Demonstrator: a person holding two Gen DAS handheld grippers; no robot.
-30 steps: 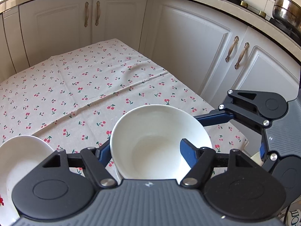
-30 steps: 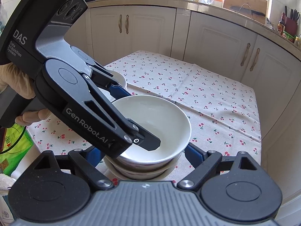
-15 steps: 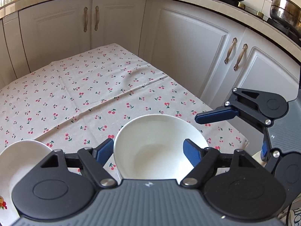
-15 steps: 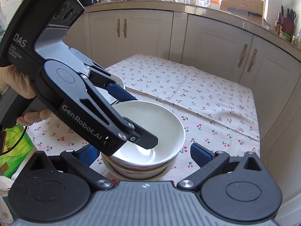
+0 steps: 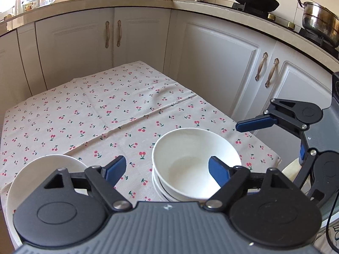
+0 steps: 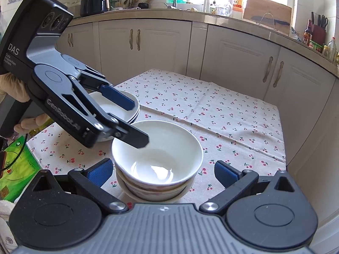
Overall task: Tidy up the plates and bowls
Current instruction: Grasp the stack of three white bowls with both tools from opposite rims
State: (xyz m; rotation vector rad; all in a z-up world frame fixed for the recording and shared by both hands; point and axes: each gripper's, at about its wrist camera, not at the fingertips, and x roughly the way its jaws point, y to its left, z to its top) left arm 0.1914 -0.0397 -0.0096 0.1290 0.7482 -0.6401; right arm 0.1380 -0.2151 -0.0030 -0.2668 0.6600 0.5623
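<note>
left wrist view: the left tongs [image 5: 167, 170] stand apart, their jaws having just been opening; one blue pad [image 5: 219, 171] hangs inside the rim of the top white bowl [image 5: 196, 160], the other over the cloth, neither pressing on it. this bowl sits nested on a stack of bowls on the cherry-print tablecloth [image 5: 106, 114] that covers the counter. a stack of white plates [image 5: 40, 169] lies at the near left, partly hidden by the tongs' body. the right tongs [image 5: 267, 139] hang at the right edge, one blue finger above the cloth beside the bowl.

right wrist view: the right tongs [image 6: 162, 170] are spread wide, the bowl stack [image 6: 156, 160] between the pads, which stand clear of it on both sides. the left tongs [image 6: 133, 120], held by a gloved hand [image 6: 14, 89], reach over the bowl's rim with one black-backed finger inside, touching nothing that can be seen. the plate stack [image 6: 127, 108] lies just behind, on the cloth.
</note>
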